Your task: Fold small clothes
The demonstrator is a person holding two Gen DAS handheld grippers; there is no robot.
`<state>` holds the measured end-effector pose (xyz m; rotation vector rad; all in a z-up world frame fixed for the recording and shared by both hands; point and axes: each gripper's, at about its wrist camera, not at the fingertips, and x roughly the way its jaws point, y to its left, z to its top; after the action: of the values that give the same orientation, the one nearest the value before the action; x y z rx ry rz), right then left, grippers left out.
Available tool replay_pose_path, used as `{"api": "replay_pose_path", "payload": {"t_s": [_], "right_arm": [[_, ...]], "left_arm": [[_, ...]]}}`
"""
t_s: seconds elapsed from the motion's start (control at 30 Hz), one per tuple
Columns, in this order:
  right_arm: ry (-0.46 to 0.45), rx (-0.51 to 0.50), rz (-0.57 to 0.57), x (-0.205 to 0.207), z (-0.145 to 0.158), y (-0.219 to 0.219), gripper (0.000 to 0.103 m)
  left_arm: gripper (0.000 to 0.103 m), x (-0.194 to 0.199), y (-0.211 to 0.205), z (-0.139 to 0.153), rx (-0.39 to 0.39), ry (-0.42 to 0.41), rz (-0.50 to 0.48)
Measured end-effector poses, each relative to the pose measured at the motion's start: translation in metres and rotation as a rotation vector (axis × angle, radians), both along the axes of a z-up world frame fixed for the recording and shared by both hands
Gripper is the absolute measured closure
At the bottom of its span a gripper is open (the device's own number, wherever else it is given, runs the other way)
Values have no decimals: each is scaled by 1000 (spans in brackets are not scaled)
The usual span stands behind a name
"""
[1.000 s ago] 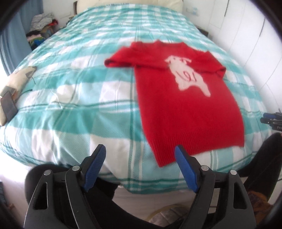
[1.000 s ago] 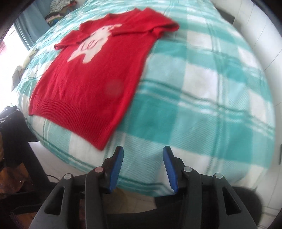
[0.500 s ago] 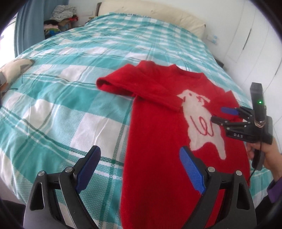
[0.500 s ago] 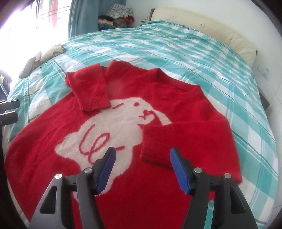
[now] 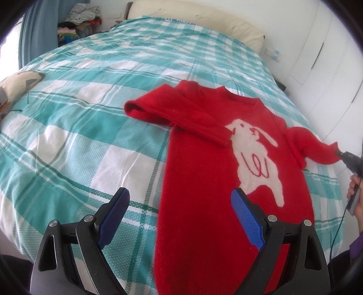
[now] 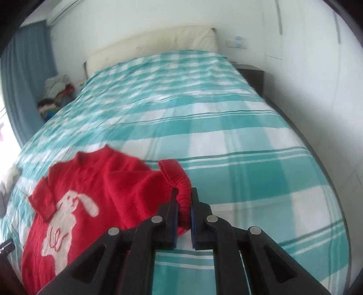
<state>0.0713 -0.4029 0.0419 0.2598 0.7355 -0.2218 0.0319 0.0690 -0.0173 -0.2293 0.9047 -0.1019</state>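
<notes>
Sweater (image 5: 204,192): soft, light knit; take it by cuffs or hem.
Right hand-held gripper (image 6: 183,204): clamped on the cuff (image 6: 181,188).
Left hand-held gripper (image 5: 179,217): spread wide, empty.

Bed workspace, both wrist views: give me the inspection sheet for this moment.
Surface: bed with a teal and white checked cover, lightly wrinkled.
Job's things: red sweater with a white rabbit lies face up; one sleeve is folded across the chest, the other sleeve is lifted off to the side.
Clutter: small cushion at the bed's edge.
Grippers: left gripper open, over the sweater's lower part; right gripper shut on the other sleeve's cuff.
Cables: thin dark cable hanging below the right hand.
Surroundings: headboard, blue curtain, clothes pile, white cupboards.
</notes>
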Motion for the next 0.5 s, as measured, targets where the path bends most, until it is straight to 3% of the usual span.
{"api": "replay_pose_path", "payload": {"t_s": [0.1,0.2,0.33,0.5], "right_arm": [[15,75,-158,-39,-10,-67,95],[26,170,-243,-65,-35,-103,95],[19,361,-286,-80,-60,-130,95],[32,448,-273,-80,-75,-138,93]], "left_arm": [[11,3,-1,-4,-18,19,-2],[11,5,-5,-8,-10,28,1],[11,5,-11,-10,17,32,-7],[11,6,-16,-13,45,33,-14]]}}
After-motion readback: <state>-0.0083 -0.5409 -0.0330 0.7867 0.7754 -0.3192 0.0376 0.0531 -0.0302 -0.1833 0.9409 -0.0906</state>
